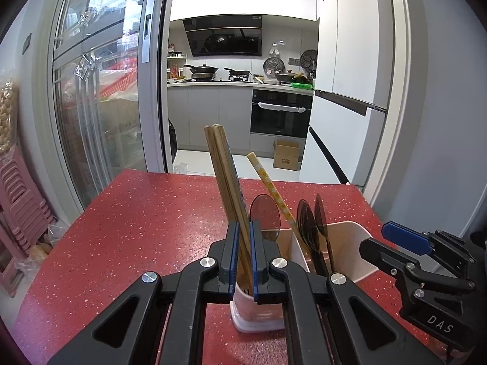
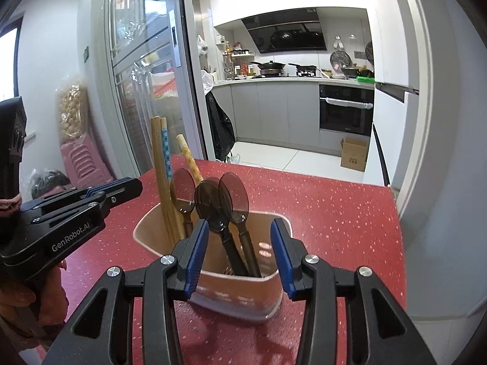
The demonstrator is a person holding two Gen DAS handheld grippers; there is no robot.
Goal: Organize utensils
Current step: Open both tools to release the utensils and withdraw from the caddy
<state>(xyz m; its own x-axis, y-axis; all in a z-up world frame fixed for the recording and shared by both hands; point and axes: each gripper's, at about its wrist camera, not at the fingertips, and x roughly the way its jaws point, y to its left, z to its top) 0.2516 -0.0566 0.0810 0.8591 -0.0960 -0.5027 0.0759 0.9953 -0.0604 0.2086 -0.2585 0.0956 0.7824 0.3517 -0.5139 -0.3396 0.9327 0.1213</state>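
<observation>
A pale utensil holder [image 1: 350,243] [image 2: 237,292] stands on the red speckled table [image 1: 137,228] [image 2: 334,213]. In it stand wooden chopsticks [image 1: 225,182] [image 2: 159,164], a yellow-patterned chopstick [image 1: 274,191] [image 2: 190,158] and three dark translucent spoons [image 1: 264,213] [image 2: 225,197]. My left gripper [image 1: 243,234] is shut on the wooden chopsticks just above the holder's left compartment; it also shows in the right wrist view [image 2: 121,188]. My right gripper [image 2: 239,231] is open and empty, its jaws straddling the holder's near rim; it also shows in the left wrist view [image 1: 377,240].
Behind the table a sliding glass door [image 1: 100,91] and an open doorway lead to a kitchen with an oven [image 1: 280,112] and a cardboard box [image 1: 286,155]. Pink plastic stools [image 1: 18,197] stand at the left. A white fridge [image 1: 344,76] stands at the right.
</observation>
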